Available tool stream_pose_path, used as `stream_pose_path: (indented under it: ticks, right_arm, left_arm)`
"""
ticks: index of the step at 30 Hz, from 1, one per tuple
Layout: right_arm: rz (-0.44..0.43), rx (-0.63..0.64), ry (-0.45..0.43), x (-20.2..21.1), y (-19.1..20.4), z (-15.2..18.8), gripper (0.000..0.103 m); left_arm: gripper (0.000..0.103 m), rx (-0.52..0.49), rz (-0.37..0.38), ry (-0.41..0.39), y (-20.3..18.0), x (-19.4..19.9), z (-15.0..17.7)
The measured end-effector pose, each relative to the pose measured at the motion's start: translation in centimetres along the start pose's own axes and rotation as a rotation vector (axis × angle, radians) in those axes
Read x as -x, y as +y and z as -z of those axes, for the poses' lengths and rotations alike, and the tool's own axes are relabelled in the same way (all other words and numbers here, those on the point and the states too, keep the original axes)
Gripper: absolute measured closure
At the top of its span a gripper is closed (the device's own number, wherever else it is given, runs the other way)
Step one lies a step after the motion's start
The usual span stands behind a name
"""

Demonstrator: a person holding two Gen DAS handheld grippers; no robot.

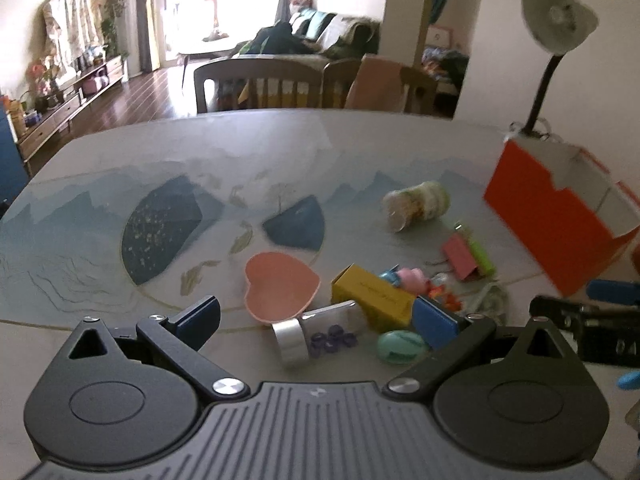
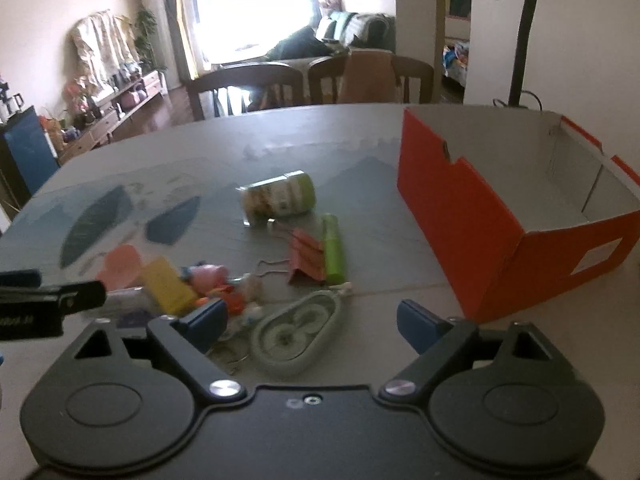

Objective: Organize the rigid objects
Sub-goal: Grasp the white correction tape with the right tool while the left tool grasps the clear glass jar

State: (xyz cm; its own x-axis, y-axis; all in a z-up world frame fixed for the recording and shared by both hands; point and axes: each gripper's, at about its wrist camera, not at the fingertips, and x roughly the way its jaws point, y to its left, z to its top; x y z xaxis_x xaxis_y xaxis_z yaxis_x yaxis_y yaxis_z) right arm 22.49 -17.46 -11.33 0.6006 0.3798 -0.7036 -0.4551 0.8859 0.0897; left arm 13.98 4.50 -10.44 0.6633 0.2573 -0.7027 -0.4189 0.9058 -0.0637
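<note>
Both grippers are seen hanging over a cluttered table [image 1: 120,184] with a painted mountain pattern, each angled downward at the pile of small stuff.

The left gripper [image 1: 318,322] is spread wide with nothing clamped. Between its blue pads a clear vial with a silver cap [image 1: 308,334] is framed, purple beads showing inside it, and a teal egg-shaped thing [image 1: 400,346] sits just beside the right pad. Just past those, a pink heart-shaped dish [image 1: 280,286] and a yellow box [image 1: 372,294] are found side by side, with a pink pig toy [image 1: 412,278] behind the box.

The right gripper [image 2: 316,318] is also wide open and nothing is gripped. A grey-green oval case [image 2: 298,334] is lying between its fingers (no contact can be made out, things are a bit blurry). Further back, a pink binder clip [image 2: 308,260] is touching a green tube [image 2: 334,248], and a jar with a green lid [image 2: 280,198] is tipped on its side behind them.

An orange cardboard box [image 2: 472,220] is parked on the right side of the table, open at the top, white inside. A desk lamp [image 1: 556,20] is seen rising behind it. Chairs [image 1: 256,84] are pushed in at the far edge.
</note>
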Motion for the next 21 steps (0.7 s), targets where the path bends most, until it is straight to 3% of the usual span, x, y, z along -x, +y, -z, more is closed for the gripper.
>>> stream_pose_path:
  ticks: [7,13,21]
  right_arm:
    - [0.044,-0.045,0.082,-4.1,-1.0,-0.3,0.016]
    - [0.052,-0.052,0.111,-5.9,-0.6,-0.7,0.016]
    - [0.081,-0.042,0.13,-7.3,0.3,-0.8,0.016]
  left_arm:
    - [0.001,0.03,-0.079,0.051,-0.2,-3.2,0.3]
    - [0.001,0.031,-0.153,0.057,-0.9,-4.4,0.3]
    - [0.001,0.054,-0.196,0.073,-1.1,-5.5,0.0]
